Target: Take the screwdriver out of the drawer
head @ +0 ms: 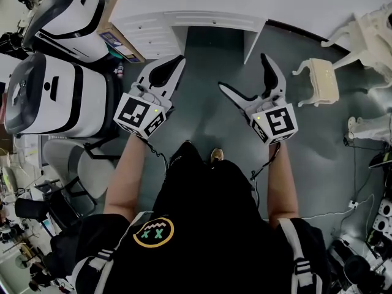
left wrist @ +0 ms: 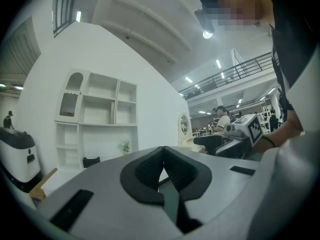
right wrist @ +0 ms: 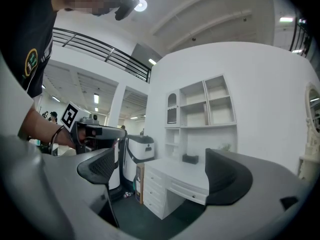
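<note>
A white desk (head: pixel 184 17) with shut drawers stands ahead of me; in the right gripper view its drawer stack (right wrist: pixel 152 189) and a shallow middle drawer (right wrist: pixel 192 189) show. No screwdriver is visible. My left gripper (head: pixel 176 63) hovers in front of the desk's left drawers, jaws pressed together with nothing between them (left wrist: pixel 162 156). My right gripper (head: pixel 242 71) is held at the same height before the knee gap, jaws spread wide and empty (right wrist: pixel 160 169). Both are well short of the desk.
Two white machines (head: pixel 55 97) (head: pixel 67 11) stand at the left with a cardboard box (head: pixel 116 38) beside the desk. A grey chair (head: pixel 79 164) sits near my left arm. A white ornate stool (head: pixel 321 81) and chair (head: pixel 373 35) stand at the right. Cables lie on the floor.
</note>
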A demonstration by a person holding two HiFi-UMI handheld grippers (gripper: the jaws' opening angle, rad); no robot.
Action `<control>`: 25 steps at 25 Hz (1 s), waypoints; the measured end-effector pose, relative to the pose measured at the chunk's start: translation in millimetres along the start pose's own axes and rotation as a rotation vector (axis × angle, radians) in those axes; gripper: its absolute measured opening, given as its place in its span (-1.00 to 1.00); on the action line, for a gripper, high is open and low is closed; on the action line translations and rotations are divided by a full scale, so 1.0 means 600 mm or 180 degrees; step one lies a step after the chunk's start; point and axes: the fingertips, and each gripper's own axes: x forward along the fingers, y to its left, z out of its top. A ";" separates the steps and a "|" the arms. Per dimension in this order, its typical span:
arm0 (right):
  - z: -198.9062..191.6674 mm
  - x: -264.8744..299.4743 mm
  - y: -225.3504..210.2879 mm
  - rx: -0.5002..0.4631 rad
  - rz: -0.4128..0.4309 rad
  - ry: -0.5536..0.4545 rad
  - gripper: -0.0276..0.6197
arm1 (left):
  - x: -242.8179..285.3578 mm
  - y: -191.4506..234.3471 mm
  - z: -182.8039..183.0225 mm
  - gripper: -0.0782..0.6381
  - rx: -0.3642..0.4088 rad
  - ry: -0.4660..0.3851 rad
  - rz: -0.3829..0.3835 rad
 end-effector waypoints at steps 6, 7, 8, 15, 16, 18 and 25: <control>-0.023 0.020 -0.033 0.0033 -0.0015 0.0052 0.76 | 0.036 0.022 -0.020 -0.73 -0.0029 0.0023 -0.0016; -0.027 0.031 -0.042 0.0012 -0.0025 0.0068 0.76 | 0.046 0.033 -0.025 -0.73 -0.0039 0.0020 -0.0028; -0.032 0.044 -0.052 0.0003 -0.0043 0.0087 0.76 | 0.058 0.047 -0.030 -0.73 -0.0045 0.0017 -0.0042; -0.080 0.168 -0.144 0.0032 -0.0243 0.0273 0.76 | 0.157 0.182 -0.077 -0.73 -0.0116 -0.0020 -0.0102; -0.087 0.192 -0.154 0.0033 -0.0264 0.0297 0.76 | 0.169 0.208 -0.083 -0.73 -0.0092 -0.0032 -0.0091; -0.098 0.242 -0.170 0.0024 -0.0284 0.0342 0.76 | 0.190 0.260 -0.093 -0.73 -0.0004 -0.0055 -0.0067; -0.128 0.370 -0.215 -0.0012 -0.0453 0.0499 0.76 | 0.250 0.396 -0.124 -0.73 0.0026 -0.0075 -0.0159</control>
